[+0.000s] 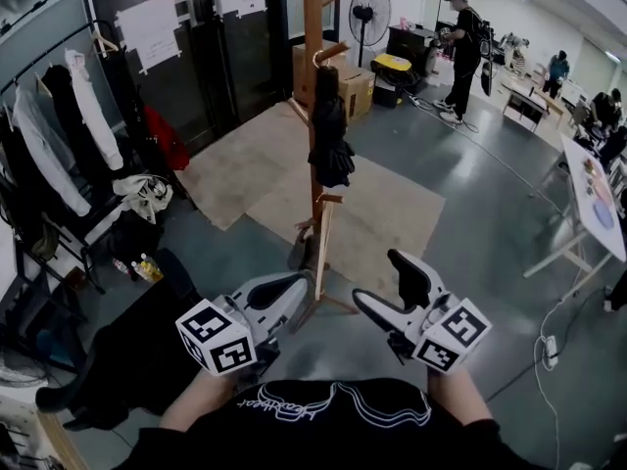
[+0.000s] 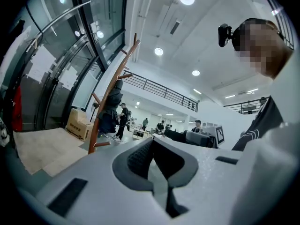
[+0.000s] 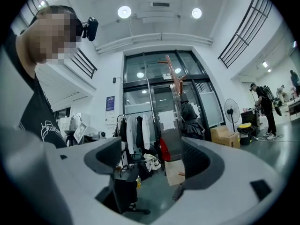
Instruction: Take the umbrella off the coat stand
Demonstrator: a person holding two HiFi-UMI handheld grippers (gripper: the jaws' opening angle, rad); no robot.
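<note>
The wooden coat stand (image 1: pixel 313 27) rises in the middle of the head view, on a brown floor mat. A black folded umbrella (image 1: pixel 330 130) hangs from one of its pegs. Both grippers are held low in front of me, short of the stand's base and touching nothing. My left gripper (image 1: pixel 292 290) has its jaws together and holds nothing. My right gripper (image 1: pixel 392 292) stands wide open and empty. The left gripper view shows the stand (image 2: pixel 115 88) and the umbrella (image 2: pixel 111 109) far off to the left. In the right gripper view, the umbrella (image 3: pixel 190 118) hangs beyond the right jaw.
A clothes rack (image 1: pixel 59 135) with white and dark garments lines the left wall. A black chair (image 1: pixel 127 351) sits near my left side. Cardboard boxes (image 1: pixel 353 86), a fan (image 1: pixel 370 13) and a standing person (image 1: pixel 465 52) are behind the stand. A white table (image 1: pixel 598 204) is at right.
</note>
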